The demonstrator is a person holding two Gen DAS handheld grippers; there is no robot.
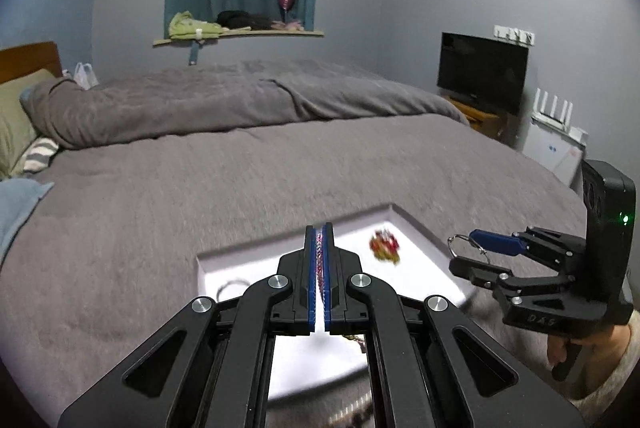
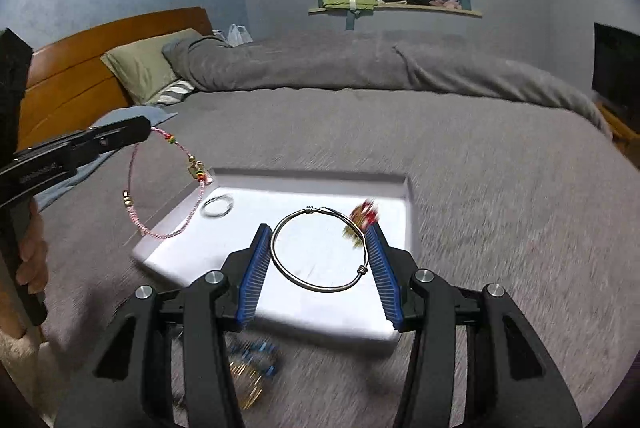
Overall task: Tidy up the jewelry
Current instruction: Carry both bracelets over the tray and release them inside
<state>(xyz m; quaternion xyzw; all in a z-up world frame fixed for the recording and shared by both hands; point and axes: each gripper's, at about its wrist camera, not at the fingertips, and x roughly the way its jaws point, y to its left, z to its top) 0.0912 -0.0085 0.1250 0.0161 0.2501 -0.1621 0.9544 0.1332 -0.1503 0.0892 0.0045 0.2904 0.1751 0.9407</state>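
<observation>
White tray (image 2: 304,184) centre bare; small ring (image 2: 217,206), red charm (image 2: 362,214) crowd far edge.

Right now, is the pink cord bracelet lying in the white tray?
No, the pink cord bracelet hangs from the left gripper, beside the white tray.

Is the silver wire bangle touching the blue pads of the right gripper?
Touching. In the right wrist view the silver wire bangle spans the right gripper, its rim meeting the blue pads on both sides, lifted above the white tray.
</observation>
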